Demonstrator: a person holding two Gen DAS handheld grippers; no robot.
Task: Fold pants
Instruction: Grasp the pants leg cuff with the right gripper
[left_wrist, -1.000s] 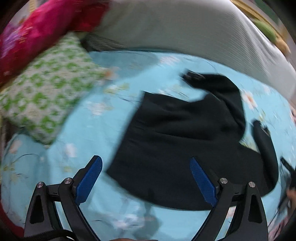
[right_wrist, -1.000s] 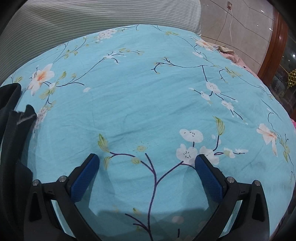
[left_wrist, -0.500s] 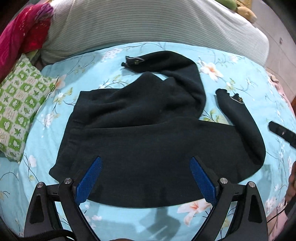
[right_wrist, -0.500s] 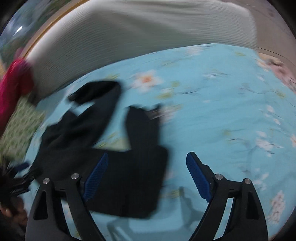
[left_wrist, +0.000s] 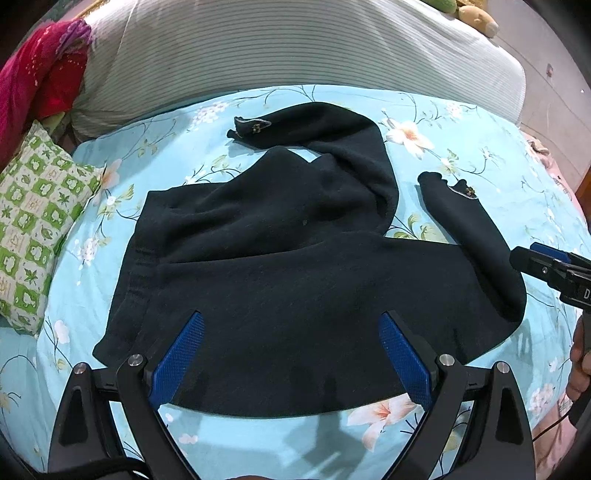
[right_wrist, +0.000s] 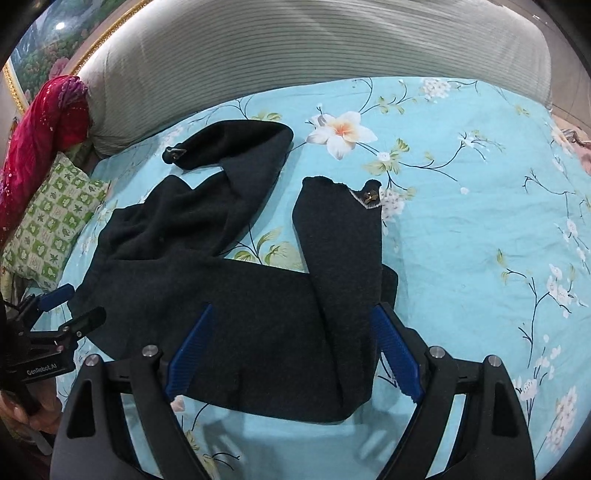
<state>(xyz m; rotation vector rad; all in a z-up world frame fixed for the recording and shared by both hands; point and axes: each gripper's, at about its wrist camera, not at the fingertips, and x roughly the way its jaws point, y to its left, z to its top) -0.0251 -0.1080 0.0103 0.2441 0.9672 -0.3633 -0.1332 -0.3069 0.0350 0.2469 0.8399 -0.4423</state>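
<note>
Black pants (left_wrist: 280, 266) lie crumpled on the blue floral bedsheet, waistband to the left, both legs bent back toward the far side. One cuff (left_wrist: 251, 127) lies at the far middle, the other cuff (left_wrist: 454, 186) at the right. My left gripper (left_wrist: 291, 354) is open and empty above the near edge of the pants. My right gripper (right_wrist: 291, 350) is open and empty above the folded right leg (right_wrist: 343, 258); it also shows at the right edge of the left wrist view (left_wrist: 546, 262).
A striped grey bolster (left_wrist: 295, 48) runs along the far side of the bed. A green-and-white checked pillow (left_wrist: 33, 229) and a red cloth (left_wrist: 33, 77) lie at the left. The blue sheet (right_wrist: 480, 221) extends to the right of the pants.
Both grippers have swung from looking aside to facing the pants, and have steadied over the near edge. The pants have not moved.
</note>
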